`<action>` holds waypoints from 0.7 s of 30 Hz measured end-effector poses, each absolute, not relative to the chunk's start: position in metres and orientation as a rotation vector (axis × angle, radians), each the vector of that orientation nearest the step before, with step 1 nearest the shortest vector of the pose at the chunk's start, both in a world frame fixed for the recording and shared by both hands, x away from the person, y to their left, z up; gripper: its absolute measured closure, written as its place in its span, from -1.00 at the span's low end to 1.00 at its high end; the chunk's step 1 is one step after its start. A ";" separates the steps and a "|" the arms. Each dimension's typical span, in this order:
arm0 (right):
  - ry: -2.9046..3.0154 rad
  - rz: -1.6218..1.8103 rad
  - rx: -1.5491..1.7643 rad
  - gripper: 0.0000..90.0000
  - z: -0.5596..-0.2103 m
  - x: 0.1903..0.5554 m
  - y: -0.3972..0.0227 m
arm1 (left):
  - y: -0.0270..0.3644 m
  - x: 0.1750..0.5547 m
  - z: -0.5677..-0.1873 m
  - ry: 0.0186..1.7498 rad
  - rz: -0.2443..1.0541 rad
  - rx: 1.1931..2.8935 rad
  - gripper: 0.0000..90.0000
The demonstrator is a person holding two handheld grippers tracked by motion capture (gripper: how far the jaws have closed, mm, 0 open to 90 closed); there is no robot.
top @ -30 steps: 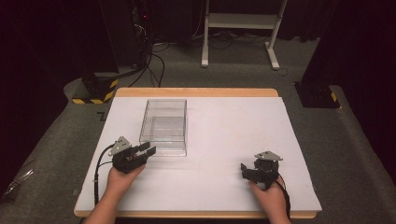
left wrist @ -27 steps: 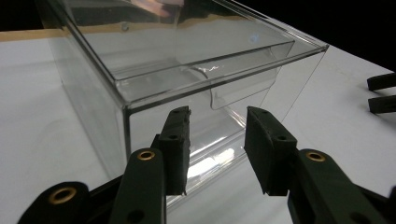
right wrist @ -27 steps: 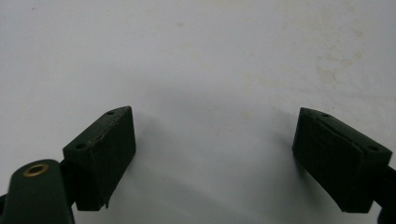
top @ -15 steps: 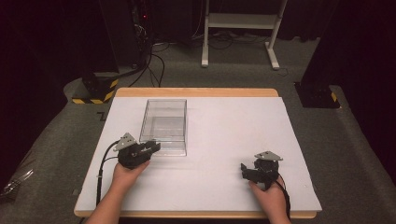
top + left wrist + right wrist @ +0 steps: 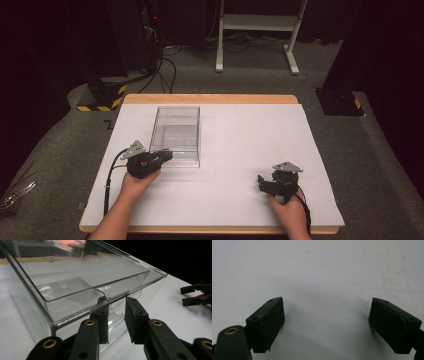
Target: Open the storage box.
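High view: clear plastic box [image 5: 176, 134] sits open-topped on the white table [image 5: 250, 150], left of centre, long side running away from the person; left gripper [image 5: 165, 155] is at the box's near left corner, jaws pointing right along the near wall, prob. because that thin near wall is the easiest bit to pinch from the person's side; its jaws have just been closing w/ the wall between them. Right gripper [image 5: 261, 182] rests low on the bare table, well apart from the box, near the right front edge; looks parked, i.e. out of the way while the left does the work.

Left gripper view: near wall of the box [image 5: 82, 297] stands between the two black jaws; one jaw is inside the box, seen through the plastic, other jaw outside; a narrow gap shows between the pads, so I read it as nearly clenched on the wall, not fully pressed yet; can't tell for sure if the inner pad touches. Straddling the rim like this gives a grip for dragging or lifting the box; box is empty, so light, but slick plastic could slip or tip if pinched at one corner only. Right gripper [image 5: 186, 295] shows far off at right.

Right gripper view: right gripper [image 5: 325, 312] has jaws spread wide, nothing between them, just white table [image 5: 317, 270] under; released & idle.
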State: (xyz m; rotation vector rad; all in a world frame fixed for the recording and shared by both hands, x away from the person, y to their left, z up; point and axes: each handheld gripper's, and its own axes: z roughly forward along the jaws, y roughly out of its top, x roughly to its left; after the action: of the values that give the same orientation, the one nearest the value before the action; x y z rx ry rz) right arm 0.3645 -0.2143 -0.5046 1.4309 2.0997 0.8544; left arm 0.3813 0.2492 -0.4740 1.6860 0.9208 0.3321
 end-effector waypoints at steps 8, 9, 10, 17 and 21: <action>2.099 0.854 1.431 -0.70 -0.505 0.364 -0.214 | 0.250 0.381 -0.475 0.907 0.336 1.686 0.63; 2.099 0.854 1.431 -0.70 -0.505 0.364 -0.214 | 0.250 0.381 -0.475 0.905 0.335 1.688 0.64; 2.099 0.854 1.431 -0.70 -0.505 0.364 -0.214 | 0.251 0.381 -0.475 0.905 0.334 1.684 0.67; 2.099 0.854 1.432 -0.70 -0.505 0.364 -0.214 | 0.252 0.380 -0.475 0.906 0.333 1.683 0.70; 2.099 0.854 1.432 -0.70 -0.505 0.364 -0.214 | 0.252 0.378 -0.475 0.899 0.329 1.685 0.72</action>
State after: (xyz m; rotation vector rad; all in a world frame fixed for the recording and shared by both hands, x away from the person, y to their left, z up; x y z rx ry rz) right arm 0.3643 -0.2143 -0.5045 1.4318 2.0986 0.8537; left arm 0.3784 0.2522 -0.4747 1.6850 0.8990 0.3292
